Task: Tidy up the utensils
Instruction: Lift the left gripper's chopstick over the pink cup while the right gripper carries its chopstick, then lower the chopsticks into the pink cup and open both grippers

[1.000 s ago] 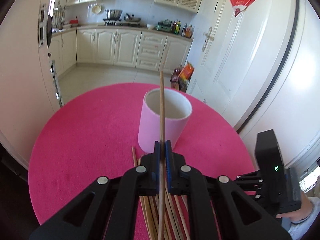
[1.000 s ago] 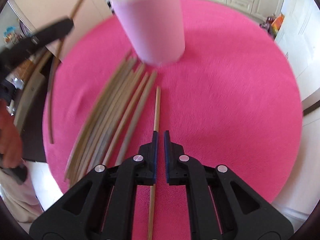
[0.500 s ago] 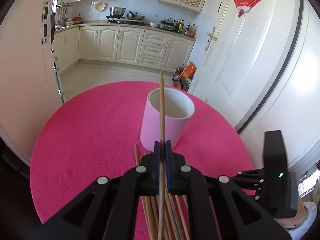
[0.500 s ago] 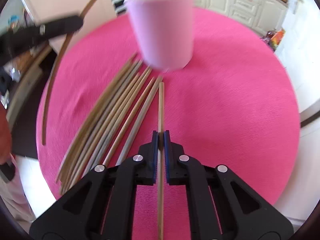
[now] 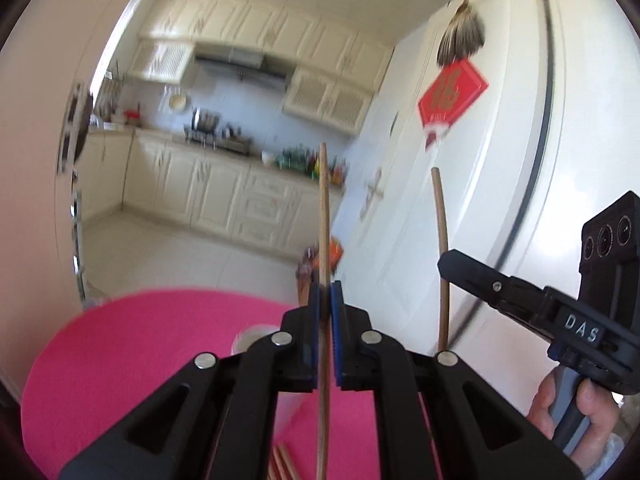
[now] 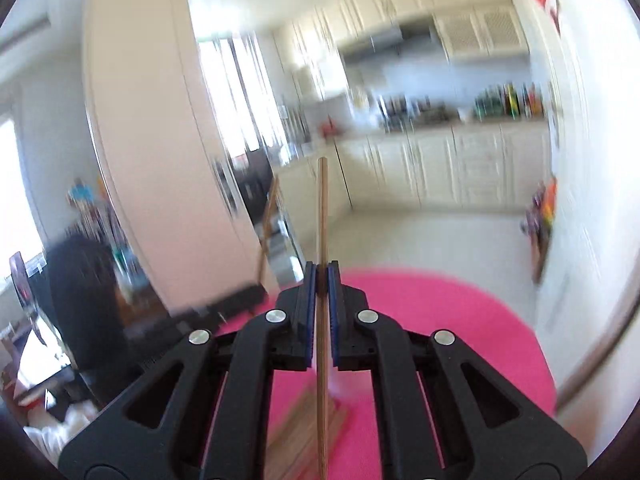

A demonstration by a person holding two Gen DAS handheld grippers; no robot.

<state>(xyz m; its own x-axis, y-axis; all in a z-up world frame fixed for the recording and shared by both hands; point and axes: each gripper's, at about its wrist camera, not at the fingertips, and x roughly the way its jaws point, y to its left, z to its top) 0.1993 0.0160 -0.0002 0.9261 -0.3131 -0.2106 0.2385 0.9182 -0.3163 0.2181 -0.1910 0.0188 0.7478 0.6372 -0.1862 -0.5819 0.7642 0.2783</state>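
My left gripper (image 5: 325,294) is shut on a wooden chopstick (image 5: 324,216) that points up and away, raised above the pink round table (image 5: 120,344). My right gripper (image 6: 321,276) is shut on a second chopstick (image 6: 322,216), also lifted. The right gripper shows at the right of the left wrist view (image 5: 460,266) with its chopstick (image 5: 440,232). The pink cup (image 5: 246,340) is mostly hidden behind the left gripper's fingers. Loose chopsticks (image 6: 304,420) lie on the table below.
A white door with a red decoration (image 5: 452,100) stands to the right. Kitchen cabinets (image 5: 224,200) lie beyond the table. A white pillar (image 6: 152,160) and a dark chair (image 6: 80,300) stand to the left in the right wrist view.
Both grippers have lifted and tilted upward with their chopsticks. The right gripper closed on its chopstick and raised it off the table. The cup dropped out of clear view.
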